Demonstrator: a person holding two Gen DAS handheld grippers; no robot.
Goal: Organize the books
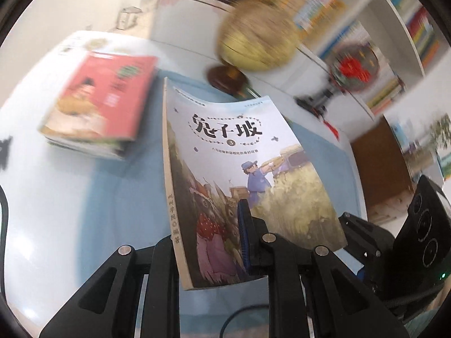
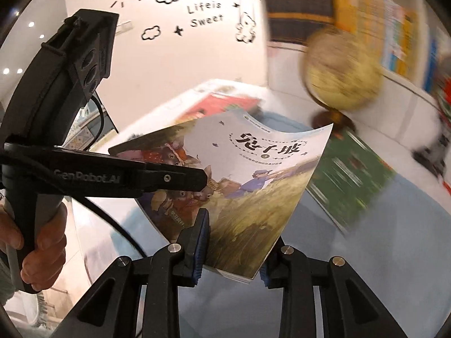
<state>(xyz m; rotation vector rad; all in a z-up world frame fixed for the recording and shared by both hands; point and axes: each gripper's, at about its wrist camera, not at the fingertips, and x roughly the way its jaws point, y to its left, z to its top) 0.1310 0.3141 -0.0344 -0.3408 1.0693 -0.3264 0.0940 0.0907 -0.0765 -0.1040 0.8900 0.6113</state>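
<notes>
An illustrated paperback (image 1: pixel 253 169) with a pale blue cover is held up above the table, its cover bowed. My left gripper (image 1: pixel 208 245) is shut on it near the spine, blue pad on the cover. In the right wrist view the same book (image 2: pixel 248 186) crosses my right gripper (image 2: pixel 232 256), whose jaws stand slightly apart around the lower corner. The left gripper's upper finger (image 2: pixel 180 178) lies over the cover's left side. A stack topped by a red book (image 1: pixel 98 104) lies on the table beyond, and a green book (image 2: pixel 346 180) lies flat to the right.
A globe (image 1: pixel 259 33) on a dark wooden base stands behind the books, and a small fan (image 1: pixel 349 67) is to its right. A blue mat (image 1: pixel 121 197) covers the white table. Bookshelves (image 1: pixel 411 31) fill the right wall. A person's hand (image 2: pixel 42 248) grips the left gripper's handle.
</notes>
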